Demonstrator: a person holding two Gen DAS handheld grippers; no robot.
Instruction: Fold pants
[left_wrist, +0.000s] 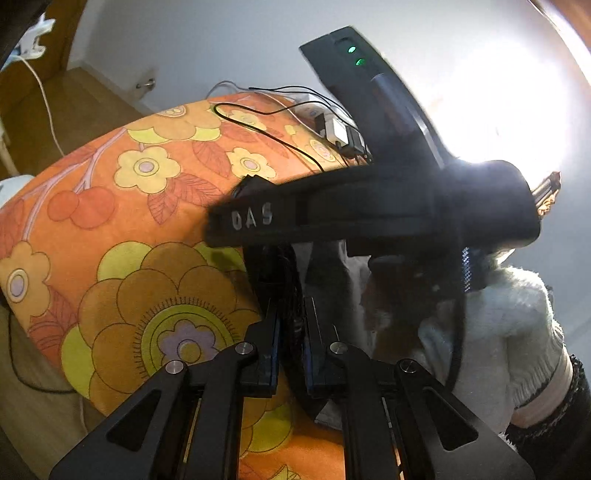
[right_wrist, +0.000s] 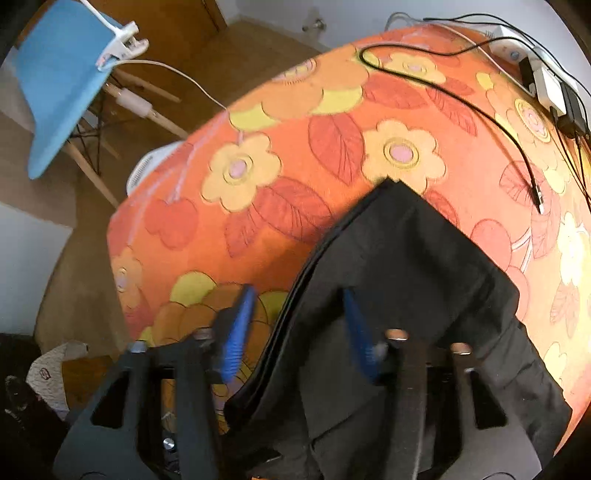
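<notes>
Black pants (right_wrist: 406, 277) lie folded lengthwise on a table under an orange flowered cloth (right_wrist: 295, 155). My right gripper (right_wrist: 298, 295) points down over their near end. Its blue pads (right_wrist: 236, 332) stand apart, the pants' left edge lies between them, and neither pad presses on it. In the left wrist view my left gripper (left_wrist: 291, 314) is shut on a thin bunch of black pants fabric (left_wrist: 290, 280). Just beyond it, the black housing of the other hand-held tool (left_wrist: 332, 214) blocks the view. A hand in a white fuzzy sleeve (left_wrist: 509, 332) holds that tool.
Black cables (right_wrist: 480, 110) and a white adapter (right_wrist: 550, 88) lie at the table's far right. A blue chair (right_wrist: 62, 85) with a clipped white cable stands on the wooden floor at the left. A white round object (right_wrist: 144, 170) shows beyond the table's left edge.
</notes>
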